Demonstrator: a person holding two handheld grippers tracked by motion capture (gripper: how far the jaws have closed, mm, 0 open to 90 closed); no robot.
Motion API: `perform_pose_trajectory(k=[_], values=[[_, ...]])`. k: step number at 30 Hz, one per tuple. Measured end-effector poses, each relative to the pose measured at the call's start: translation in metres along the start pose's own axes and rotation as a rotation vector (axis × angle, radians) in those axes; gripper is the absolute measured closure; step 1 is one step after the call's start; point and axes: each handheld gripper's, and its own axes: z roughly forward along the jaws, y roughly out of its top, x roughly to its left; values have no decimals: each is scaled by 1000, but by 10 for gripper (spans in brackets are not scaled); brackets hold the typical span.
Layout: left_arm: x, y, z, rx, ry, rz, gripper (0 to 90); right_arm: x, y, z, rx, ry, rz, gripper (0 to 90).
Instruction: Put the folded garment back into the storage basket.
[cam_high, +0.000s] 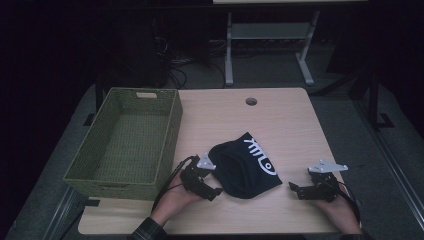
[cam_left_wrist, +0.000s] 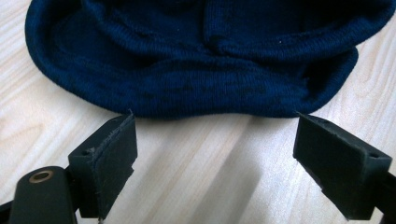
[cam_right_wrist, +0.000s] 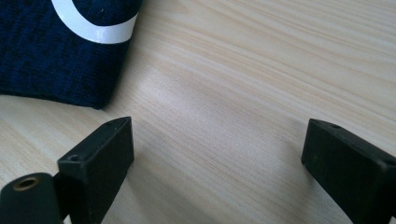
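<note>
Pale wooden table (cam_high: 280, 120), green woven basket (cam_high: 127, 140), dark room behind

I'm working in what looks like a lab or office workroom. My light wood surface (cam_high: 280, 120) has a cable hole (cam_high: 251, 101). Behind it stands a metal-legged desk frame (cam_high: 270, 45), with tangled cables (cam_high: 175, 67) on grey carpet (cam_high: 345, 125) in a dark room.

Bare tabletop (cam_high: 295, 125) lies open behind and to the right of the dark knit hat (cam_high: 247, 165), and a clear strip separates the hat from the right gripper (cam_high: 296, 188), whose jaws stand wide apart over bare wood. The left gripper (cam_high: 214, 191), jaws spread, sits just beside the hat's ribbed edge. The woven basket (cam_high: 125, 142) walls off the left side.
</note>
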Motion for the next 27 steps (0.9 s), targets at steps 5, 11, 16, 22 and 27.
perform_pose_trajectory(k=[5,11,16,22,27], values=[[5,14,-2,16,-13,-12,132,0,0,0,0,0,-1,88],[6,34,-2,31,-17,14,137,0,0,0,0,0,-1,88],[7,48,3,64,-26,38,143,0,0,0,0,0,-1,88],[5,64,11,99,-34,69,157,0,0,0,-1,0,0,88],[4,72,22,128,-50,88,186,0,0,0,-1,0,-1,88]])
